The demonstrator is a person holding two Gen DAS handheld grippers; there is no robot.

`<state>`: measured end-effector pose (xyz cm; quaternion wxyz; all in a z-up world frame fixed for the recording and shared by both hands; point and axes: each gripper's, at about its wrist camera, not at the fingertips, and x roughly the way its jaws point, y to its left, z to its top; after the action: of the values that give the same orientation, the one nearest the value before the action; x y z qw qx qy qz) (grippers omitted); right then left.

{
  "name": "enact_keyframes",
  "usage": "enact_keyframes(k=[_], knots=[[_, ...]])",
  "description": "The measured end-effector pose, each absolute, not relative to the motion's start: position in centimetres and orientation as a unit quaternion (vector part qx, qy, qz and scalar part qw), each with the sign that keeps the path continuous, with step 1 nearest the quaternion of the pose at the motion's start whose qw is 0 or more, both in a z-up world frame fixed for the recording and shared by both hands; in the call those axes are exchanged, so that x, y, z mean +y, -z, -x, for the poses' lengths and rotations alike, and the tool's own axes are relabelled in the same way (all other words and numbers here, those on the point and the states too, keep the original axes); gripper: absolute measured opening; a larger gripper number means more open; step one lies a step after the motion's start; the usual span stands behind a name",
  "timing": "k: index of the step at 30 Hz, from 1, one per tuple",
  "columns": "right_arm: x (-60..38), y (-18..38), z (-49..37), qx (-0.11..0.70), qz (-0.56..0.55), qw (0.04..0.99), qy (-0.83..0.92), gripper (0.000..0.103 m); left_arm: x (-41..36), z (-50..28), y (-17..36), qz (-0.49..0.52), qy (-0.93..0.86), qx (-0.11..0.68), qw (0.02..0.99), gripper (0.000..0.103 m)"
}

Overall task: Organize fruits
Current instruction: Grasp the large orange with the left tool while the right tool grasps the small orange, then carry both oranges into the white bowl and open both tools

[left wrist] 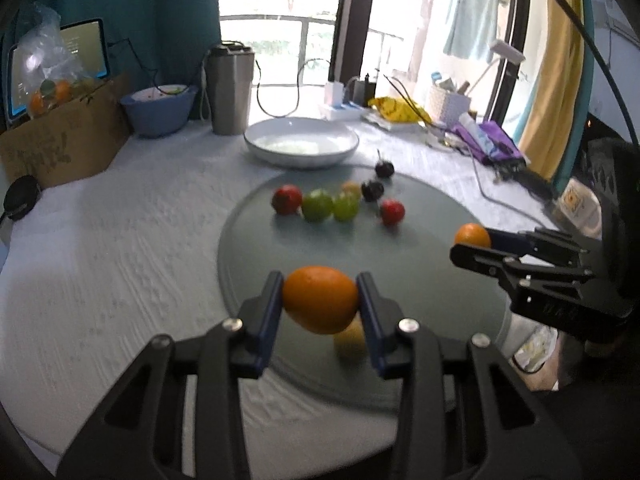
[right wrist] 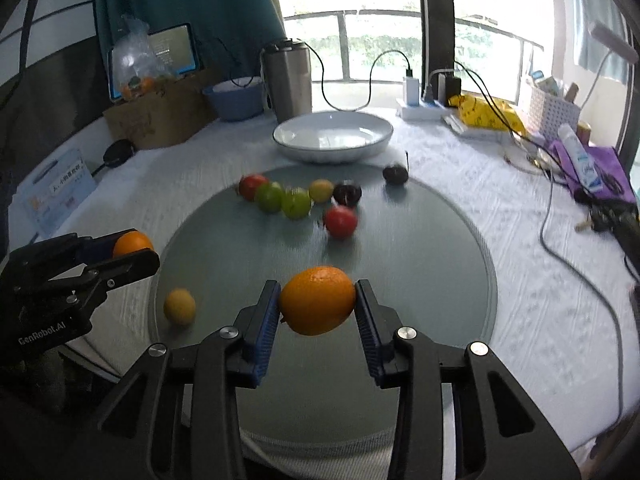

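Observation:
My left gripper (left wrist: 320, 300) is shut on an orange (left wrist: 320, 298) and holds it above the near part of the round glass turntable (left wrist: 420, 280). My right gripper (right wrist: 317, 302) is shut on a second orange (right wrist: 317, 300) above the same turntable (right wrist: 420, 264). Each gripper shows in the other's view, the right one (left wrist: 472, 240) and the left one (right wrist: 134, 250). A small yellow fruit (right wrist: 179, 306) lies near the turntable's front left edge. Red, green, yellow and dark fruits (right wrist: 298, 202) lie towards its far side. An empty white bowl (right wrist: 333, 135) stands behind.
A steel tumbler (right wrist: 287, 80), a blue bowl (right wrist: 236, 100) and a cardboard box (right wrist: 160, 112) with bagged fruit stand at the back left. Chargers, cables, a yellow bag (right wrist: 486, 116) and a purple cloth (right wrist: 592, 168) crowd the back right. A cable (right wrist: 576, 268) runs across the right.

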<state>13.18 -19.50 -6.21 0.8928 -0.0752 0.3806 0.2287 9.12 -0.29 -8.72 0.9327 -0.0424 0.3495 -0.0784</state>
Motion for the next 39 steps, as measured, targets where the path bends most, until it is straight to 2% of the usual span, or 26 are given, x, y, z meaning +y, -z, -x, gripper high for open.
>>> enact_keyframes(k=[22,39], knots=[[-18.3,2.4,-24.3,0.338,0.081,0.910,-0.226,0.040,3.8,-20.9,5.1,0.065,0.075,0.298,0.949,0.038],[-14.9,1.7,-34.5,0.307,0.105,0.911,-0.253,0.040,5.5,-32.7,5.6,0.085,0.066,0.311,0.944,0.038]])
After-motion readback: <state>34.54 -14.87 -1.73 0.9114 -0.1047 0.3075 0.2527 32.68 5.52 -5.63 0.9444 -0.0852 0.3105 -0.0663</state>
